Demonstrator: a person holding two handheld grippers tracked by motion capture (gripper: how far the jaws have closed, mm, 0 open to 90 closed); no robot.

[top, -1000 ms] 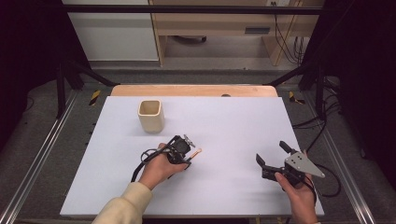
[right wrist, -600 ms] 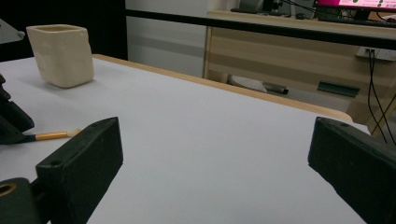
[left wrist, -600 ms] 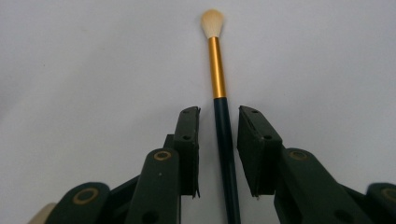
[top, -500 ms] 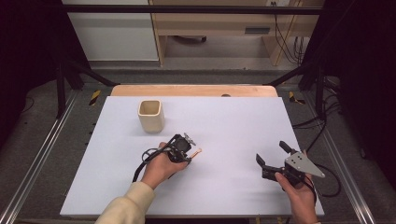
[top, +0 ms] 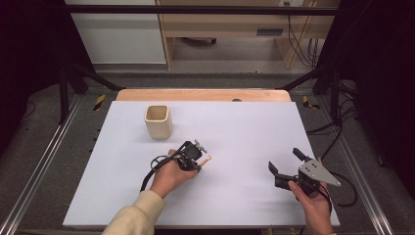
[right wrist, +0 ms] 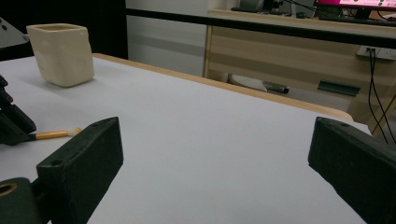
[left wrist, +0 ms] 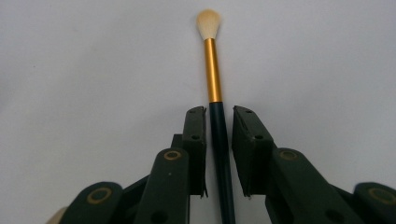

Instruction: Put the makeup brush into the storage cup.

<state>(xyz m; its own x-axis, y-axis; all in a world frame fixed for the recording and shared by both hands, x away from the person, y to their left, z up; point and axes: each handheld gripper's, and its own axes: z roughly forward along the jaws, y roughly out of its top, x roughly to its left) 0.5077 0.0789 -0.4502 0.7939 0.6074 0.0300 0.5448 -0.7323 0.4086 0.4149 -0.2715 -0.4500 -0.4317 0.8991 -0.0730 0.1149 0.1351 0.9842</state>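
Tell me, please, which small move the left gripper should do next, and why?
Probably finish closing. The left gripper straddles the dark handle of the brush lying flat on the table; its jaws have just been closing, yet narrow gaps remain beside the handle.

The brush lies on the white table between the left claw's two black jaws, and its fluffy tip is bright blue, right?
Not quite. The brush does lie between the left claw jaws on the white table, but the left gripper view shows a cream tip, not blue.
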